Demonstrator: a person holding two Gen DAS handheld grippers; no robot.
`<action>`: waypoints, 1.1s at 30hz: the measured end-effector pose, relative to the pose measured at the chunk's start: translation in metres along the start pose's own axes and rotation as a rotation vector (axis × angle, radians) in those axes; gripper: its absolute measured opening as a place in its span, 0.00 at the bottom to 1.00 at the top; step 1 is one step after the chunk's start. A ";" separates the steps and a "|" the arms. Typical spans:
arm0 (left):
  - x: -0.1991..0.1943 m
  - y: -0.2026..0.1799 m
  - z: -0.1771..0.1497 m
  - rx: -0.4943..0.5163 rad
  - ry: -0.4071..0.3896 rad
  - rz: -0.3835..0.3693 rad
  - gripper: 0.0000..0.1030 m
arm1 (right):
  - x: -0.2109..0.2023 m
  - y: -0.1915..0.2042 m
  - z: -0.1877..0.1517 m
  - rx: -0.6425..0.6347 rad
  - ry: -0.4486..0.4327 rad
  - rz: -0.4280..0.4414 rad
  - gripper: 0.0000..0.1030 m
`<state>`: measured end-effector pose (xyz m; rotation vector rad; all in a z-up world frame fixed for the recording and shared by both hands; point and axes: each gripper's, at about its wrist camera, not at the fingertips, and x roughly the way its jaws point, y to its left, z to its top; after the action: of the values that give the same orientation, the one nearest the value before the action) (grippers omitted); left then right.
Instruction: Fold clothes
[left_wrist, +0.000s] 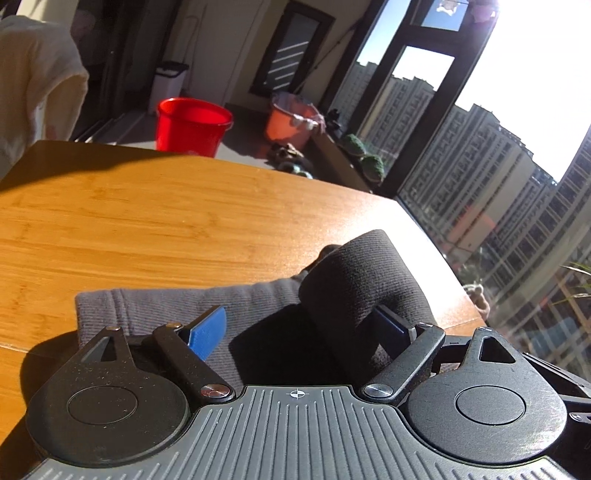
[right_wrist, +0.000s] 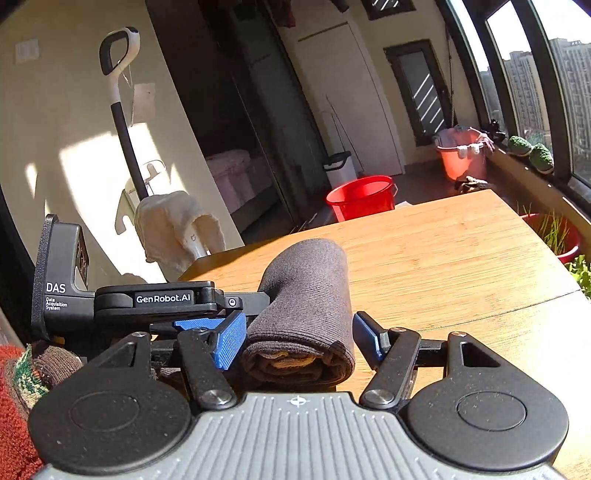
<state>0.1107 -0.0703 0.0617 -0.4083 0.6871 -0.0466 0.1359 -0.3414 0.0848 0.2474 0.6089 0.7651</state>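
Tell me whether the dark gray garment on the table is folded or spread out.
Folded. The dark gray garment lies rolled over itself on the wooden table, stacked layers showing at its near end.

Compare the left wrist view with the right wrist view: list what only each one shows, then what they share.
Only the left wrist view shows the flat grey ribbed part of the garment spread on the table, and the tall apartment blocks outside.

Only the right wrist view shows the left gripper from the side, the white-handled upright cleaner, and the rolled end with tan fabric inside.

Both show the dark rolled knit garment, the wooden table, the red plastic bucket, the orange bucket and open blue-padded fingers.
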 end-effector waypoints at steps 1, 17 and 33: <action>0.000 0.001 0.000 -0.003 0.002 -0.003 0.88 | 0.005 -0.004 0.002 0.027 0.014 0.009 0.67; -0.011 -0.025 0.008 0.010 -0.014 -0.037 0.87 | -0.003 0.011 0.005 -0.121 0.054 -0.108 0.46; 0.007 -0.066 0.012 0.166 -0.036 0.039 0.91 | -0.009 0.030 0.005 -0.210 0.001 -0.082 0.81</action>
<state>0.1292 -0.1280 0.0908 -0.2361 0.6501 -0.0585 0.1171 -0.3266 0.1052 0.0292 0.5321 0.7438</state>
